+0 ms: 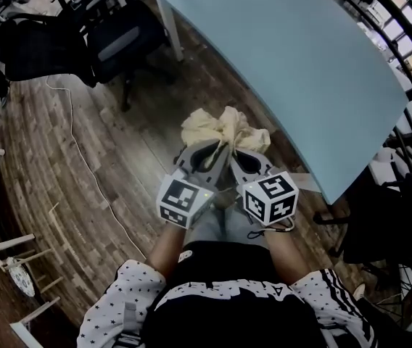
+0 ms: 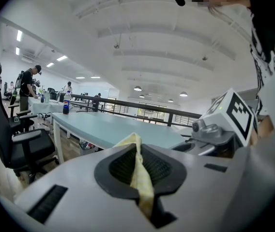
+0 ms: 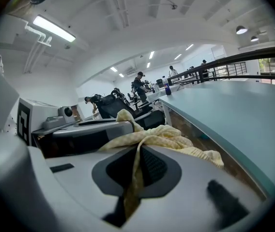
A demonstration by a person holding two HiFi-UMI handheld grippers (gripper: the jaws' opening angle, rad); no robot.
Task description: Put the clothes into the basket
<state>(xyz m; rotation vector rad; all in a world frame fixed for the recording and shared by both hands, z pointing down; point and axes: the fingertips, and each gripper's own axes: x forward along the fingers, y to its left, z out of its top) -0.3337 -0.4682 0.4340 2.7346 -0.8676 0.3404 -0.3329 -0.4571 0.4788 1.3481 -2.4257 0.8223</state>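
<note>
Your left tongs [image 1: 213,151] and right tongs [image 1: 239,158] sit side by side out in front of your body. Each is clamped tight on a fold of the yellow cloth [image 1: 224,125]. The cloth is bunched in the air at their tips, above the wood floor [image 1: 83,158] and near the edge of the pale blue worktop [image 1: 300,64].

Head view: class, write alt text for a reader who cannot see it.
Seen from above, a person's left gripper and right gripper, side by side, are both shut on a bunched pale yellow garment over a wooden floor, beside a light blue table.
</note>
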